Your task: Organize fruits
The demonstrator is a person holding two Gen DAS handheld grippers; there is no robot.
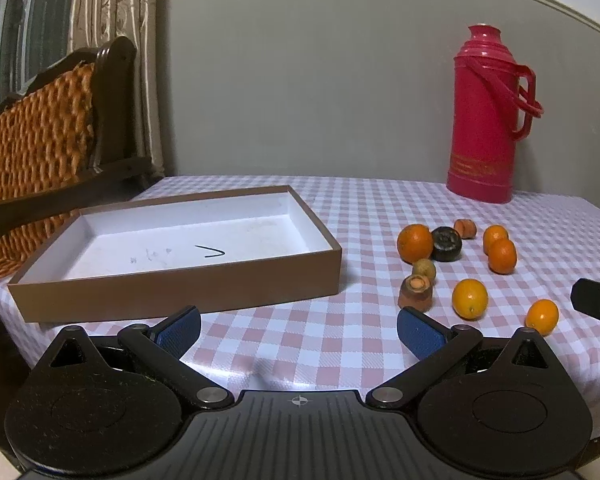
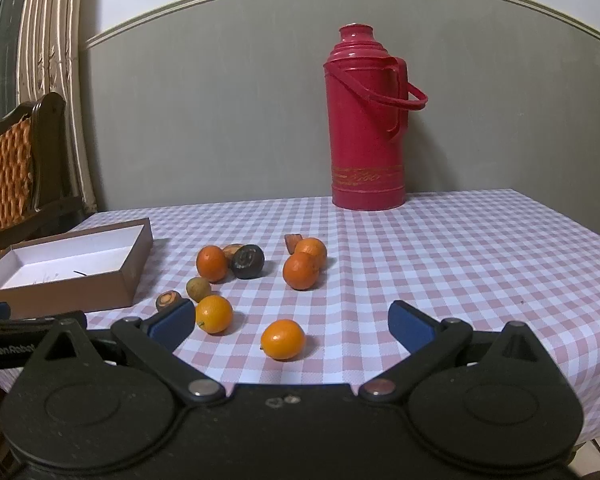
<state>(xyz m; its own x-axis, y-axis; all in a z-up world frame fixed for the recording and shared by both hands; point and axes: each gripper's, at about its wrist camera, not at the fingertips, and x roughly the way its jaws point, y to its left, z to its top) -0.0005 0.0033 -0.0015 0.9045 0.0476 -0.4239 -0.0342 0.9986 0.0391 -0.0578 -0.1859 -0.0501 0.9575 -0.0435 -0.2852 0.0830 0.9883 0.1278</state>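
Several fruits lie loose on the checked tablecloth (image 2: pixel 440 264): oranges (image 2: pixel 301 271) (image 2: pixel 211 263), a nearest small orange (image 2: pixel 283 339), another (image 2: pixel 214 314), a dark round fruit (image 2: pixel 247 261), a small greenish one (image 2: pixel 198 289) and brown cut pieces (image 2: pixel 167 299). An empty brown box with white inside (image 1: pixel 172 240) sits at the left; it also shows in the right wrist view (image 2: pixel 72 260). My left gripper (image 1: pixel 298 330) is open and empty at the table's near edge, in front of the box. My right gripper (image 2: pixel 292 324) is open and empty, the nearest small orange lying between its fingers' line.
A tall red thermos (image 2: pixel 366 120) stands at the back of the table by the grey wall. A wicker chair (image 1: pixel 40 132) stands left of the table, beside curtains. The table's right edge (image 2: pixel 572 224) drops off. The right gripper's body (image 1: pixel 598 304) shows at the left view's right edge.
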